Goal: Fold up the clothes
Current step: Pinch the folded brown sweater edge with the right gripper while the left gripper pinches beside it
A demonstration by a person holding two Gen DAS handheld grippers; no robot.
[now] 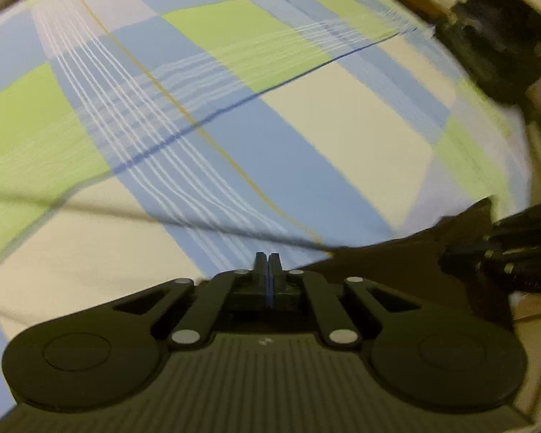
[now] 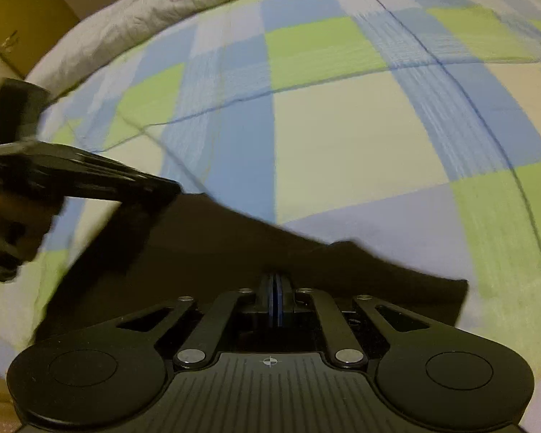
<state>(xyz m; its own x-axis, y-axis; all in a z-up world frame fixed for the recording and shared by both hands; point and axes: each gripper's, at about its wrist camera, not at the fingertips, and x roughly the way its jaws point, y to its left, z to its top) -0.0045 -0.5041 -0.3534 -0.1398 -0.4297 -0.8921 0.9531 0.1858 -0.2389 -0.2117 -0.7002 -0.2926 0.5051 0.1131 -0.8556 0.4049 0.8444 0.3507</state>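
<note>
Seemingly level, both grippers, left [image 1: 269, 257] and right [image 2: 277, 277], pinch dark garment [image 2: 234, 245].

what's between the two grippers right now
A dark garment spans the stretch between the left gripper and the right gripper, above the checked bedsheet; the right wrist view shows it best.

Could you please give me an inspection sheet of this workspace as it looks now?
Surface: blue, green and cream checked bed sheet, smooth.
Job's things: dark cloth garment, lying beneath both grippers.
Clutter: nothing seen.
Grippers: left gripper shut; right gripper shut, over the garment; whether either pinches cloth cannot be told.
Cables: thin dark line across the left view, blurred.
Surroundings: grey quilted blanket at the far edge.
</note>
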